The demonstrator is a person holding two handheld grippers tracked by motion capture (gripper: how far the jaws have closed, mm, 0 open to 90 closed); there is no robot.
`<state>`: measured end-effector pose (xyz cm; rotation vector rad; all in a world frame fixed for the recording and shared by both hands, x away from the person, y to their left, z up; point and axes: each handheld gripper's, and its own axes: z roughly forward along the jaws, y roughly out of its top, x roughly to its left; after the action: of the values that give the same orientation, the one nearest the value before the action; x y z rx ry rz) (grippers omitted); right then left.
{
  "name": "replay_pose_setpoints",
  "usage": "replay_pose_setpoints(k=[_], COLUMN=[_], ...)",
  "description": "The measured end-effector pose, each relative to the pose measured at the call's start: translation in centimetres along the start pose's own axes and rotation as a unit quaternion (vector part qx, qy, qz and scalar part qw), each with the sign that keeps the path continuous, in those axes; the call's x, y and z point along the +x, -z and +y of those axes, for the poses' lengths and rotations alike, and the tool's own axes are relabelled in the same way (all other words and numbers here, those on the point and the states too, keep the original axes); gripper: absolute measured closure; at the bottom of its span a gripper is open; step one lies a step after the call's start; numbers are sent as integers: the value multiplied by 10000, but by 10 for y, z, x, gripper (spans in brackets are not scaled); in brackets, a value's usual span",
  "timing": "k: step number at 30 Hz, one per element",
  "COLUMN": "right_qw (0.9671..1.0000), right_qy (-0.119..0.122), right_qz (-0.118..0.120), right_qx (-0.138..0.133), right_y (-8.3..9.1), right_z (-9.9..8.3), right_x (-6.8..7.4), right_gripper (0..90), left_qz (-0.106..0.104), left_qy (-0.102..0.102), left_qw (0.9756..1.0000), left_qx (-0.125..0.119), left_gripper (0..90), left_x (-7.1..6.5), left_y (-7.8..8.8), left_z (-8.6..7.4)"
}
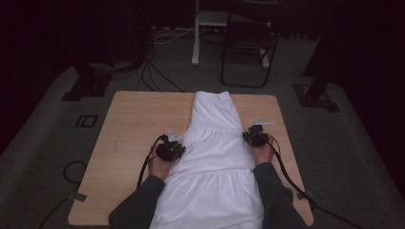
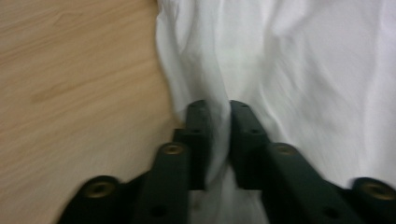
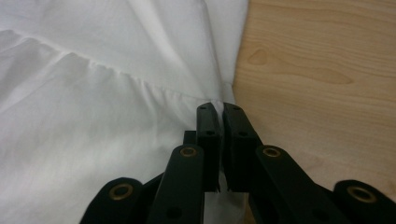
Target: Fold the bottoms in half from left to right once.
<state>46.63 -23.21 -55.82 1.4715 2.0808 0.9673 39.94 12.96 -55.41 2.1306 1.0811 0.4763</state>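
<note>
the wooden counter (image 1: pixel 138 124) carried a white skirt (image 1: pixel 212 157) laid lengthwise down its middle, waistband at the far edge, wide hem hanging over the near edge between the person's dark sleeves. a folding chair (image 1: pixel 248 47) stood on the carpet beyond. the left tongs (image 1: pixel 175 145) sat at the skirt's left edge, jaws narrow with a fold of white cloth pinched between them. the right tongs (image 1: pixel 251 133) sat at the skirt's right edge by a gathered seam, jaws nearly together, gripping the cloth's border there.
</note>
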Motion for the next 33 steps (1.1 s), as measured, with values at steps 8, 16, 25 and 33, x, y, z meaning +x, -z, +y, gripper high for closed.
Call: replay_pose_setpoints(k=[8,16,25,33], right_qw=[9983,9950,9936,9891], right_qy=[466,610,626,15], right_qz=[341,766,855,1452], right_qx=[93,199,-385,-250], right_y=[39,76,81,20], right_z=[-39,-77,-23,34], right_x=[27,41,37,38], right_gripper=[861,852,576,547], left_qz=[-108,-167,-148,-115], left_qy=[-32,-85,-102,-101], left_qw=[9998,9997,9995,9994], left_qx=[-142,-159,-262,-312], left_gripper=[822,813,798,794], left_x=[-18,-34,-35,-36], left_y=[45,76,73,73], left_z=[-51,-83,-84,-85])
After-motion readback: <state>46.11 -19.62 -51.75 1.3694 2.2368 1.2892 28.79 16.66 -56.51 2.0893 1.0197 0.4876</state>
